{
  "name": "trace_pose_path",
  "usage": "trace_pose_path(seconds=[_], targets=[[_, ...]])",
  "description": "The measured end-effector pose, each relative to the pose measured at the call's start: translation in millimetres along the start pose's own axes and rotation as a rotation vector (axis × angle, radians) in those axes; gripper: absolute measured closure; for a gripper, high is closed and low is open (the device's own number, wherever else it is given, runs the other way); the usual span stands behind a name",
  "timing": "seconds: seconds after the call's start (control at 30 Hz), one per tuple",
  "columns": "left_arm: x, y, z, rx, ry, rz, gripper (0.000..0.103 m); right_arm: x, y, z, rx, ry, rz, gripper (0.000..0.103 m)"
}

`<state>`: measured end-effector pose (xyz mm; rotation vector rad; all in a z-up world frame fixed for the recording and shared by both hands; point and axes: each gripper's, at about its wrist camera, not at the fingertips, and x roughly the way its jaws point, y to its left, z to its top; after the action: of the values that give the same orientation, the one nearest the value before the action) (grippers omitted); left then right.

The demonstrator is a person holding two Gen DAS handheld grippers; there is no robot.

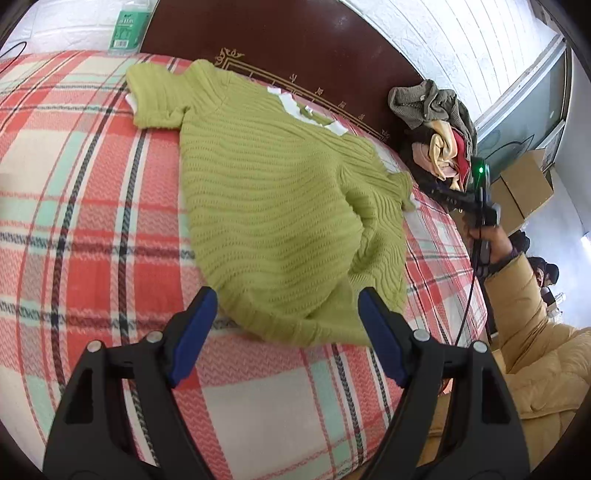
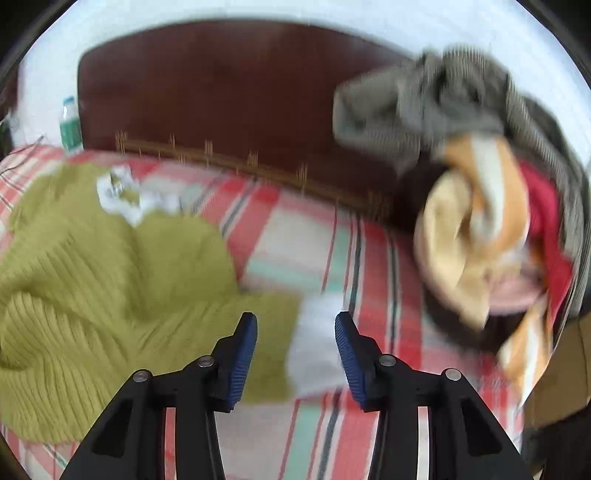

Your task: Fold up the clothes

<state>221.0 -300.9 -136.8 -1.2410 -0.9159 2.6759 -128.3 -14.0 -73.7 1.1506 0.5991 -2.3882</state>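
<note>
A lime-green knit sweater (image 1: 273, 199) with a white collar lies spread on the plaid bed cover (image 1: 74, 229). My left gripper (image 1: 288, 310) is open, its jaws wide apart just above the sweater's near hem. The sweater also shows in the right wrist view (image 2: 92, 288), which is blurred. My right gripper (image 2: 295, 332) is open over the sweater's right sleeve, whose white cuff (image 2: 314, 347) lies between the fingers. The right gripper also shows in the left wrist view (image 1: 476, 206), held in a hand at the bed's right side.
A pile of crumpled clothes (image 1: 439, 129), grey, cream, orange and red, sits at the bed's far right against the dark wooden headboard (image 1: 295, 40); it also shows in the right wrist view (image 2: 491, 206). A green-labelled bottle (image 1: 129, 26) stands at the far left. A cardboard box (image 1: 524, 188) stands beyond the bed.
</note>
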Motion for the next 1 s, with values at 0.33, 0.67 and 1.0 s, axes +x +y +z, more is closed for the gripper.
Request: trace_pose_path(seconds=[0.33, 0.67, 1.0], targets=[[0, -4, -29, -0.06, 0.045, -0.152, 0.023, -71, 94, -108, 0.134, 0.009, 0.651, 0.039], [35, -23, -33, -0.088, 0.084, -0.286, 0.023, -59, 180, -141, 0.291, 0.089, 0.875, 0.038], [55, -9, -12, -0.181, 0.05, -0.278, 0.033, -43, 201, -113, 0.301, 0.05, 0.814, 0.095]])
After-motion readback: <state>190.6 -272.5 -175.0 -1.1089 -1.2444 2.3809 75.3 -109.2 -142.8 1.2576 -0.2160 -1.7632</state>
